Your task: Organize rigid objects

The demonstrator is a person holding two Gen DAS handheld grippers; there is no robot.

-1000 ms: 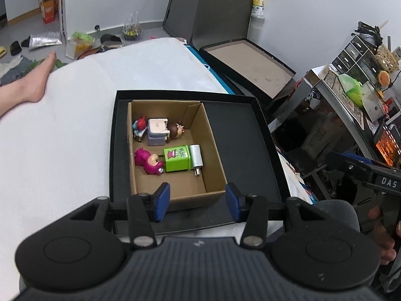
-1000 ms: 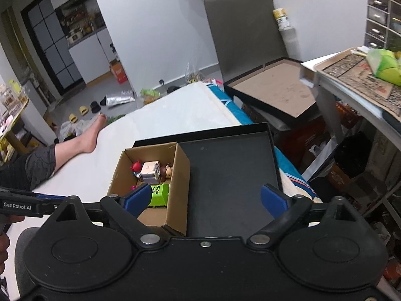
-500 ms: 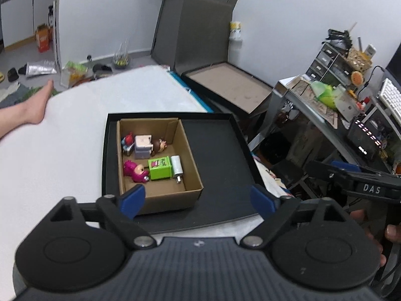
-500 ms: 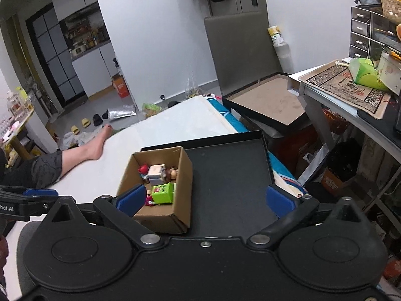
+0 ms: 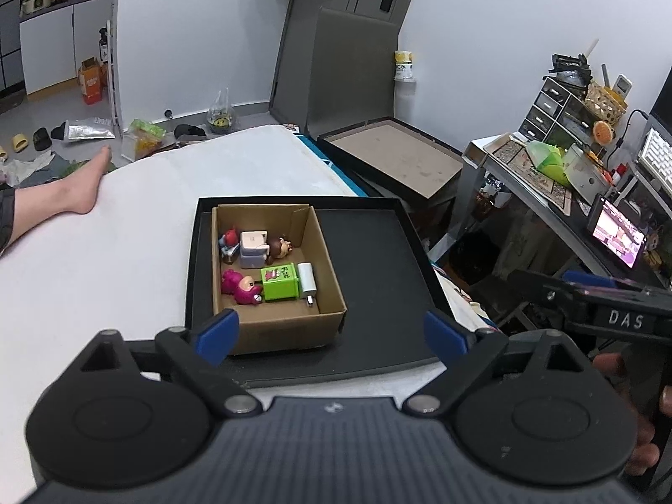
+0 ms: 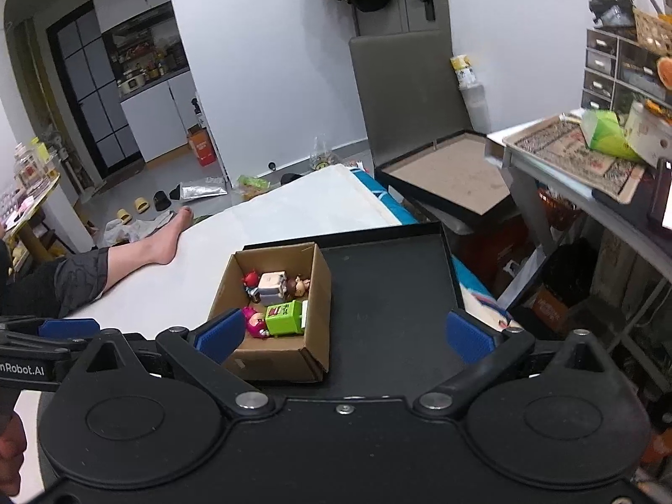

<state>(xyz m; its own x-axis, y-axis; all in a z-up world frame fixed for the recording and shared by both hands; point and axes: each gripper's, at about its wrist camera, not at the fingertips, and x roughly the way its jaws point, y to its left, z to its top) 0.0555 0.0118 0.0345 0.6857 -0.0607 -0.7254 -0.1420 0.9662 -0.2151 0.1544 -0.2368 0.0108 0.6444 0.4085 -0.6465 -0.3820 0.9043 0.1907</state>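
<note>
A small cardboard box (image 5: 327, 277) (image 6: 319, 294) sits in the left part of a black tray (image 5: 378, 260) (image 6: 390, 294) on a white bed. Inside the box lie several small toys: a pink figure (image 5: 239, 285), a green block (image 5: 279, 281) (image 6: 285, 317), a white charger (image 5: 306, 279), a white-grey cube (image 5: 252, 248) (image 6: 271, 285) and small figurines. My left gripper (image 5: 332, 336) is open and empty, above the box's near edge. My right gripper (image 6: 344, 336) is open and empty, above the tray's near side.
A person's bare leg (image 6: 138, 256) rests on the bed at left. A second black tray with a brown base (image 5: 395, 159) leans beyond the bed. A cluttered desk (image 5: 567, 176) stands at right. Shoes and bags lie on the floor behind.
Both grippers have pulled back and up from the box. The left gripper's jaws have opened wide. The toys in the box have not moved.
</note>
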